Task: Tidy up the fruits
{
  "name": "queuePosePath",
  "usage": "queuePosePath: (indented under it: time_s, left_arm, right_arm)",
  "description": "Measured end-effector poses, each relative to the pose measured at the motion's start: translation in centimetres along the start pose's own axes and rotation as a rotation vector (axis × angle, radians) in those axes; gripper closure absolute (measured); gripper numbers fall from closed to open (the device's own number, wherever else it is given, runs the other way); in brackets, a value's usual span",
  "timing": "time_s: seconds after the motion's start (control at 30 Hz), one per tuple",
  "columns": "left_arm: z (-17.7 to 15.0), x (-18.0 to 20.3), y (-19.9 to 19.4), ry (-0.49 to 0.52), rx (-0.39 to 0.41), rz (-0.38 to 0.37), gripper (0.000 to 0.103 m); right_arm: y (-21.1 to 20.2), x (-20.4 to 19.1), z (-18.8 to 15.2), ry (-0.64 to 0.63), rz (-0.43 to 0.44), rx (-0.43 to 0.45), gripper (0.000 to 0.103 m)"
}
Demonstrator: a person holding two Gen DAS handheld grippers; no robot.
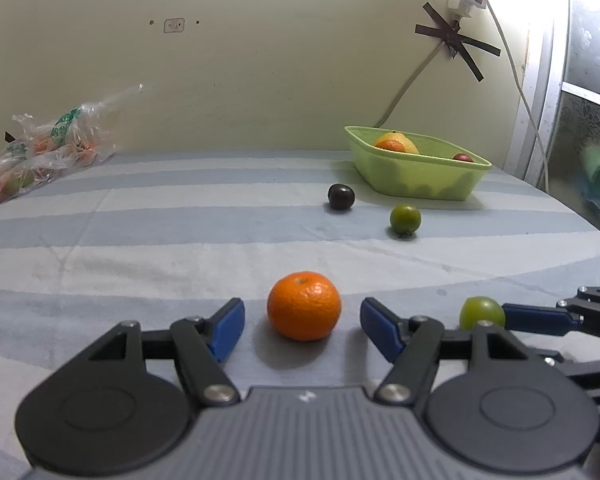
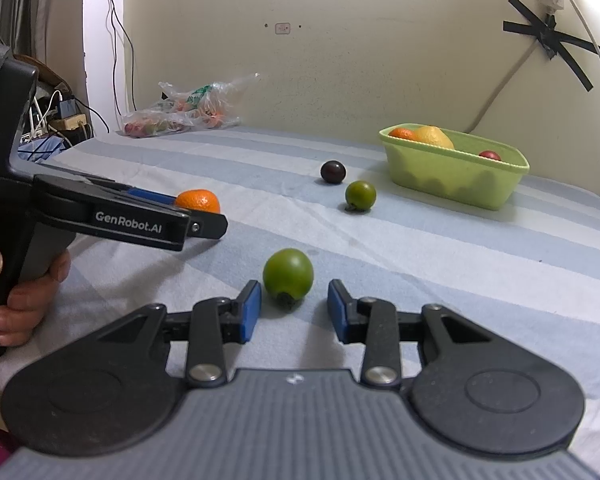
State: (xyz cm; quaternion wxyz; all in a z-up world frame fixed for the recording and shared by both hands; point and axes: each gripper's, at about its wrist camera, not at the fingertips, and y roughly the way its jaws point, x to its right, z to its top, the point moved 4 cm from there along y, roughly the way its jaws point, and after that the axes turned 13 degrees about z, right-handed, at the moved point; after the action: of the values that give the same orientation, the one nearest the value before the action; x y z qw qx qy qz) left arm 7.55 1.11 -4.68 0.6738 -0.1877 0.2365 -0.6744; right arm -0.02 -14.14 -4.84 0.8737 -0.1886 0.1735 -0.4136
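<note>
The orange (image 1: 303, 306) is framed just ahead between the parted left tongs (image 1: 301, 330); the near green fruit (image 2: 288, 274) likewise within the parted right tongs (image 2: 294, 310), seemingly untouched. The bowl (image 1: 419, 184) lies far right.

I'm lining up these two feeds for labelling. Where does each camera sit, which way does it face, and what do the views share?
Left wrist: on the left gripper, low over the striped cloth, facing the wall; its open blue fingers flank an orange mandarin.
Right wrist: on the right gripper, facing likewise; open fingers flank a green fruit; the left gripper and the person's hand show at left.
Shared: mandarin, green fruit, dark plum, second green fruit, green basket, plastic bag.
</note>
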Motion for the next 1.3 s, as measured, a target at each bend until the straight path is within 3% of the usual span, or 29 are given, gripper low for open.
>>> queuePosePath:
  time_s: [1.3]
  left_arm:
    - [-0.02,-0.03,0.08,-0.005,0.006,-0.002,0.029]
  right_arm:
    - [-0.10,0.03,0.04,0.001,0.004,0.002,0.061]
